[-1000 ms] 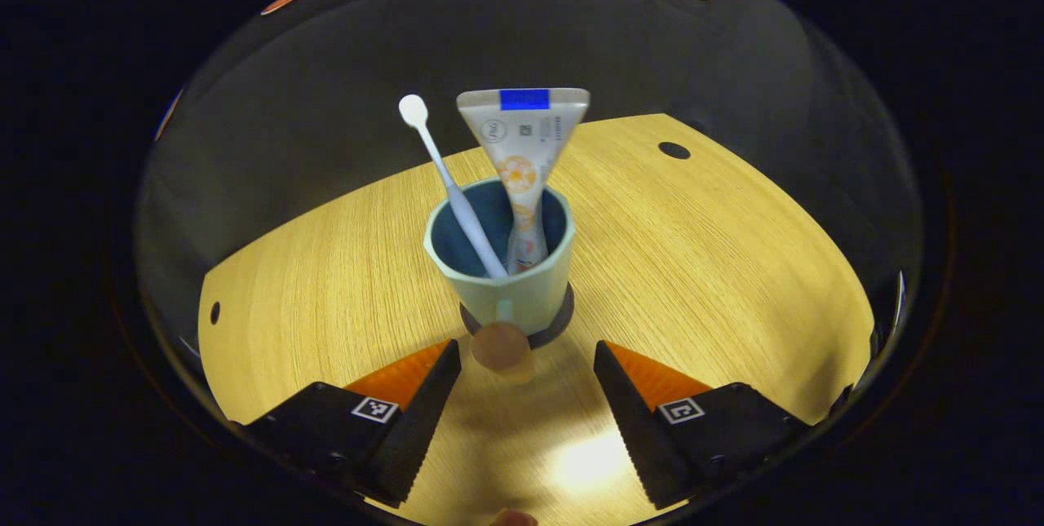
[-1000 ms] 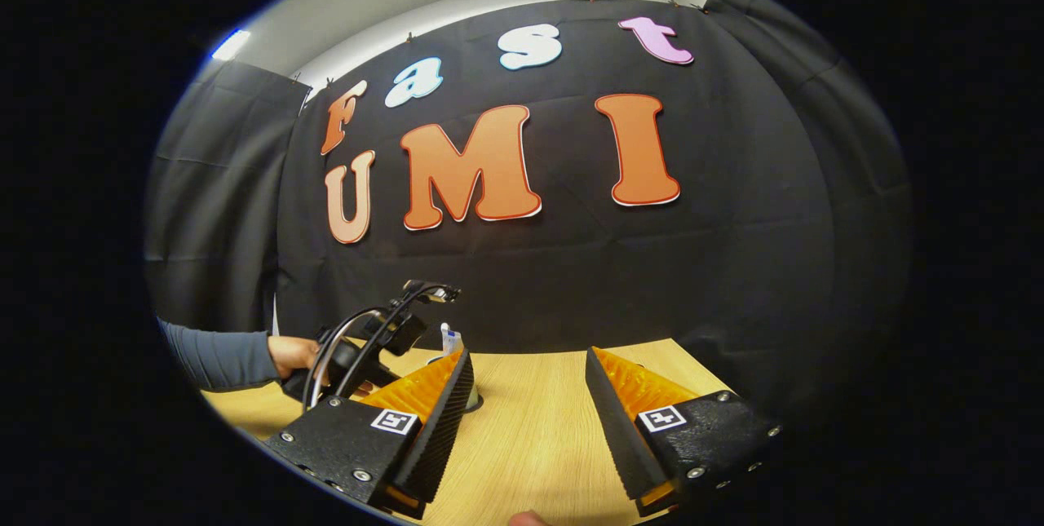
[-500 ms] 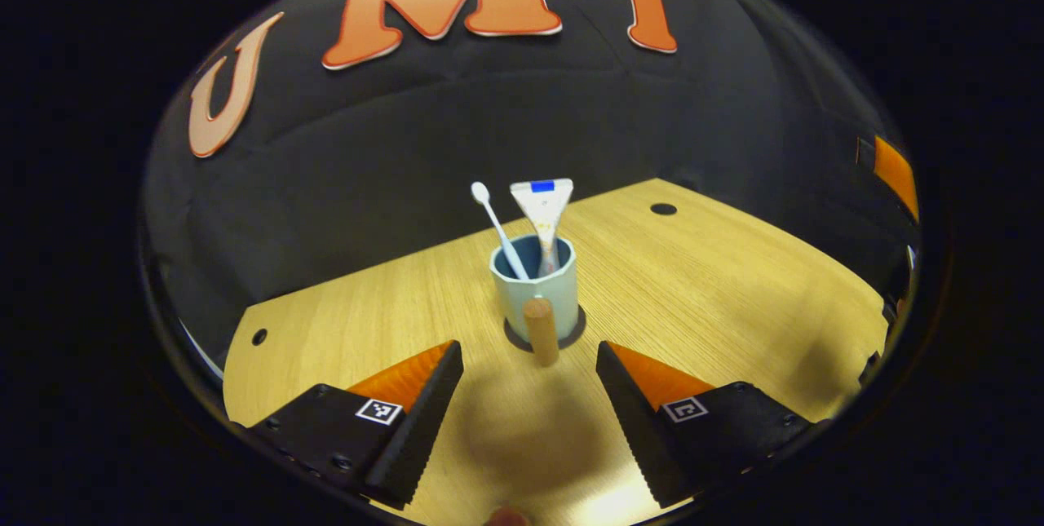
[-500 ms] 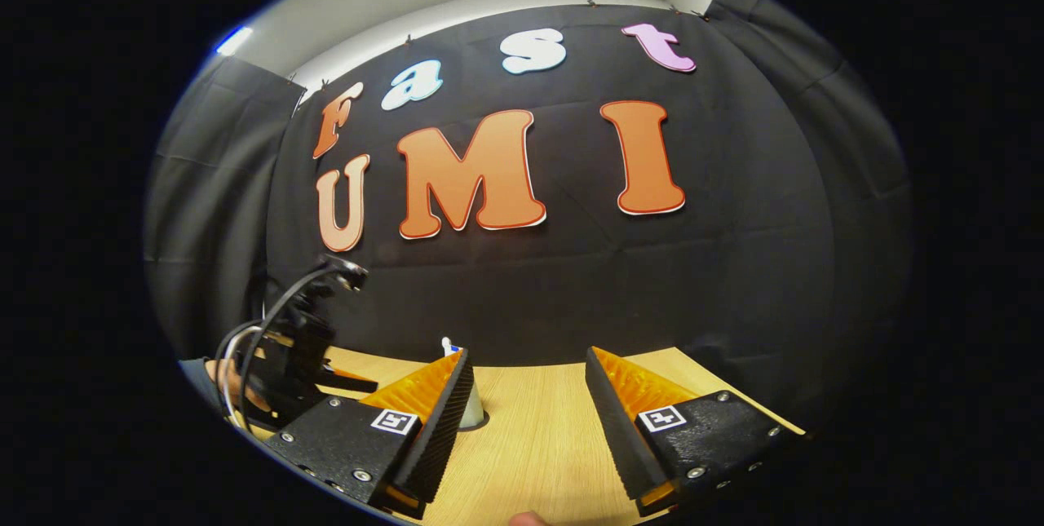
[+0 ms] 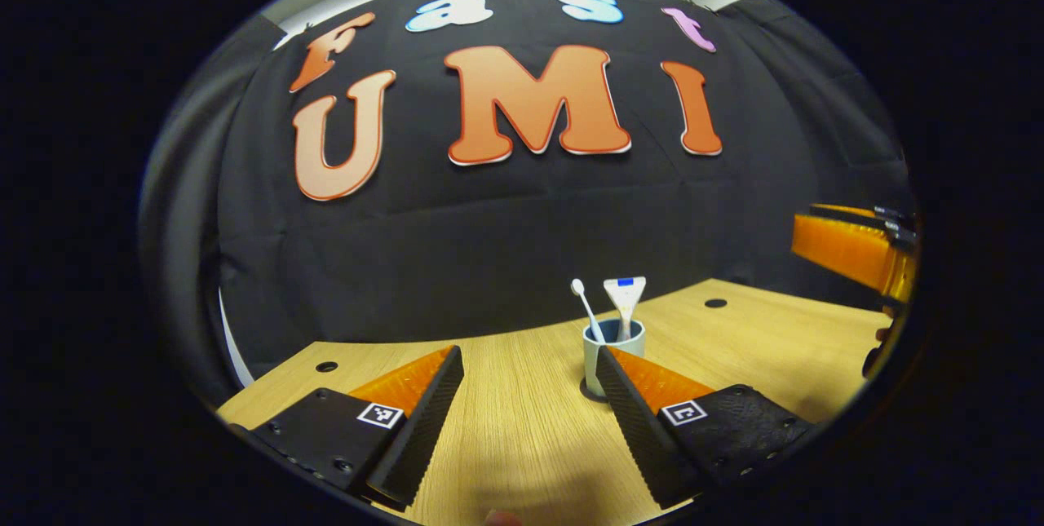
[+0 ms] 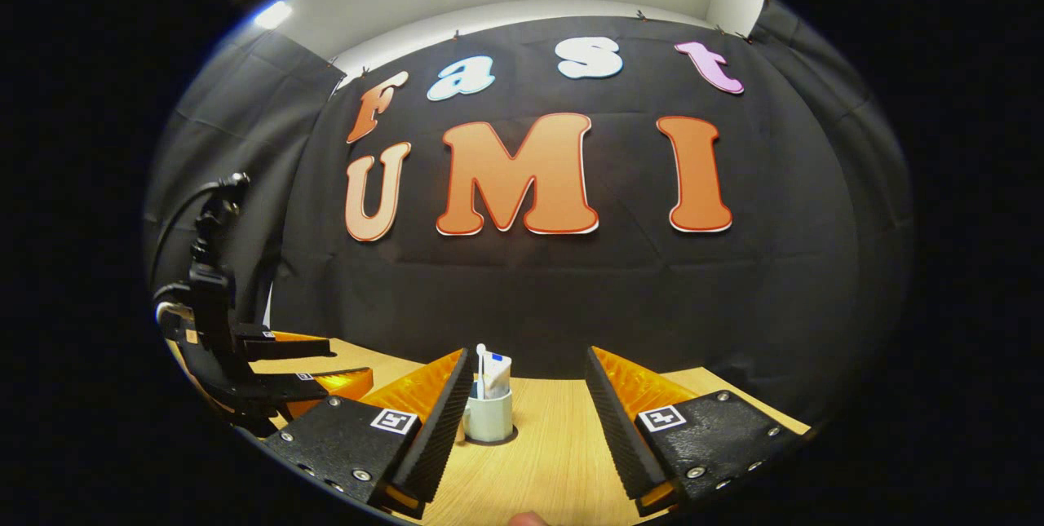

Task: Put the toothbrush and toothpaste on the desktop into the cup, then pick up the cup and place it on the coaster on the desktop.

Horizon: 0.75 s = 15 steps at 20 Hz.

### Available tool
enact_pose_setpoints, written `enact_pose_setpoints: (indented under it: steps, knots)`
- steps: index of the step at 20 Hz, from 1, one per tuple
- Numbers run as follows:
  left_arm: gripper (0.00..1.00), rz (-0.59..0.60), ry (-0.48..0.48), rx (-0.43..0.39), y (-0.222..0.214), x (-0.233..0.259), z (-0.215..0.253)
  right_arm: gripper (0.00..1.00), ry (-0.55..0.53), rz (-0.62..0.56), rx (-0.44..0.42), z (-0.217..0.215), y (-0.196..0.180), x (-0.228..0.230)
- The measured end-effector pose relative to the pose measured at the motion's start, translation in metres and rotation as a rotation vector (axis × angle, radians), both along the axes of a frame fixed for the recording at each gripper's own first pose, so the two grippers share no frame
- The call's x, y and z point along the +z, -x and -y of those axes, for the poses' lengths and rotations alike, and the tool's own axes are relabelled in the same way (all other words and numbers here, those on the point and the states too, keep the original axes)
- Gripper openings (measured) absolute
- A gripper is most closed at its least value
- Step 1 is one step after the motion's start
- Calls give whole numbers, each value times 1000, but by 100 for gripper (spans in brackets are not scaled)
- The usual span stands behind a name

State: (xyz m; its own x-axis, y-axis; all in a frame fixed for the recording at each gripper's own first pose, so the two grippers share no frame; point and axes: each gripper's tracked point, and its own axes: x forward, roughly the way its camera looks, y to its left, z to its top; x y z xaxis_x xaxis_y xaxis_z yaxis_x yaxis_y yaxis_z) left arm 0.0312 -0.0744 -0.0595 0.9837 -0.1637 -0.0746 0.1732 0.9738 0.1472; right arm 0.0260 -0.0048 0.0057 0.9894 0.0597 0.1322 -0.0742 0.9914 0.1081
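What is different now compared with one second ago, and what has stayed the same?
The left gripper has pulled back from the cup, which now looks farther off; its fingers are open as before. The cup stays on the coaster, with the toothbrush and toothpaste inside. The right gripper stays open.

No readable text on anything. Toothpaste tube (image 5: 625, 298) ahead of the left tongs (image 5: 528, 395), standing in the cup (image 5: 612, 351): blue patch at its top, print too small to read. Square black-and-white marker tags (image 5: 380, 415) on the tongs' fingers, both views: patterns only, no letters or numbers.
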Motion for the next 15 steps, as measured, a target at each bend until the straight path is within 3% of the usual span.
enact_pose_setpoints:
  steps: [5, 6, 7, 10, 11, 12, 15]
  knots:
    - [98, 67, 48, -16, 8, 19, 0, 83, 43, 99, 9, -13, -11, 26]
    - [99, 71, 50, -8, 9, 20, -2, 78, 58, 109, 6, -14, -13, 29]
    - [100, 75, 49, 3, 7, 20, -6, 83, 69, 115, 1, -14, -15, 30]
    - [98, 77, 47, 39, 13, 19, -20, 84, 72, 94, 16, -22, -22, 22]
    - [98, 88, 47, 55, 19, 24, -25, 89, 69, 77, 25, -24, -25, 16]
    - [100, 94, 49, 66, 21, 28, -25, 85, 73, 57, 28, -25, -27, 8]
    - [100, 110, 64, 98, 16, 27, -24, 86, 113, 48, 5, -21, -28, -2]
